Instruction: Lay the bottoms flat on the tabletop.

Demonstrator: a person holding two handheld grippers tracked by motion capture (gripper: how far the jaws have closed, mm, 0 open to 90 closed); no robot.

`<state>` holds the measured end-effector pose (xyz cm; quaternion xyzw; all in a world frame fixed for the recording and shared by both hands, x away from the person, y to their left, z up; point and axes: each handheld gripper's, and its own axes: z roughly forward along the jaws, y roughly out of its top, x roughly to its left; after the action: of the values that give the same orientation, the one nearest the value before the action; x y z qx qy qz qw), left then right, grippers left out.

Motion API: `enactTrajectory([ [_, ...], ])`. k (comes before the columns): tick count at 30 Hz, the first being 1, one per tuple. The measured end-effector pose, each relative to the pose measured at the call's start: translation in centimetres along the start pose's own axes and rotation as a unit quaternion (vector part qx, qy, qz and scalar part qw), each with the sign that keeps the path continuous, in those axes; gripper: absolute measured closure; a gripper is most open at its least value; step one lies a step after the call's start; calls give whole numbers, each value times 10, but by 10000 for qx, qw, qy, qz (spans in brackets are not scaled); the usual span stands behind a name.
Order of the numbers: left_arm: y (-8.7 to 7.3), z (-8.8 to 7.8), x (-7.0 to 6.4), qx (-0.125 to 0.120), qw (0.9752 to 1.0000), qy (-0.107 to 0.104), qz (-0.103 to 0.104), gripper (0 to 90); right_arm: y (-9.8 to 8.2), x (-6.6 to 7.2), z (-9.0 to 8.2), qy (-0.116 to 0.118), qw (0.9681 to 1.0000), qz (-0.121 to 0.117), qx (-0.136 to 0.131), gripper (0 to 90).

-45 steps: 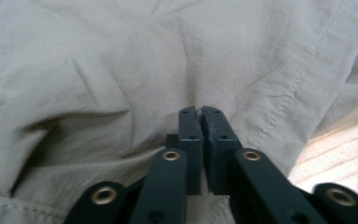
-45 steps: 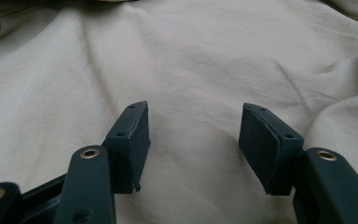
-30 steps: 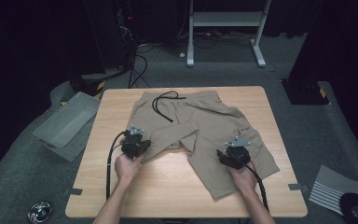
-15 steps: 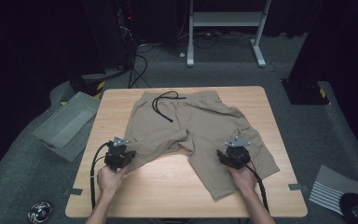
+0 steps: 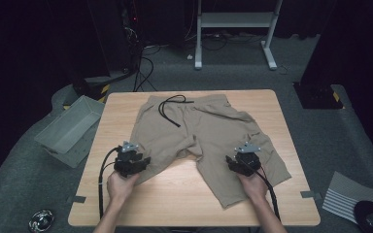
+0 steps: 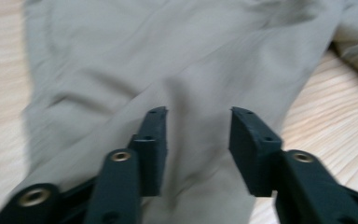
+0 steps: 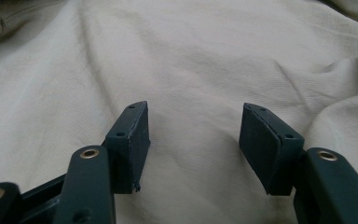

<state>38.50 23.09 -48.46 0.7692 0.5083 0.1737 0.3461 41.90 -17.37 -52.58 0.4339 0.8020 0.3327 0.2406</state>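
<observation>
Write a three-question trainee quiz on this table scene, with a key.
1. True or false: the black drawstring lies at the end of the shorts nearest the person.
2. Multiple choice: the left gripper has its jaws A) clamped on a fold of cloth, B) apart above the cloth, C) shut on the drawstring.
3. Fill in: the grey bin sits off the ____ edge of the table in the high view.

Key: 1 false, it lies at the far end, on the waistband. 2 B; the jaws have just been opening and nothing is pinched between them. 3 left.
</observation>
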Motion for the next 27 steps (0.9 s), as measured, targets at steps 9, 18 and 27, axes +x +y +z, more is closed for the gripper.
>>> enactTrajectory([
  [9, 7, 47, -11, 345, 9994, -34, -40, 521, 0, -1, 0, 27, 10000, 34, 10, 431],
  [18, 28, 74, -7, 209, 9988, 414, 179, 628, 3, -7, 4, 172, 9996, 227, 63, 433],
  [27, 43, 83, 4, 85, 9994, 329, -59, 867, 9, -5, 11, 21, 9995, 297, 49, 435],
])
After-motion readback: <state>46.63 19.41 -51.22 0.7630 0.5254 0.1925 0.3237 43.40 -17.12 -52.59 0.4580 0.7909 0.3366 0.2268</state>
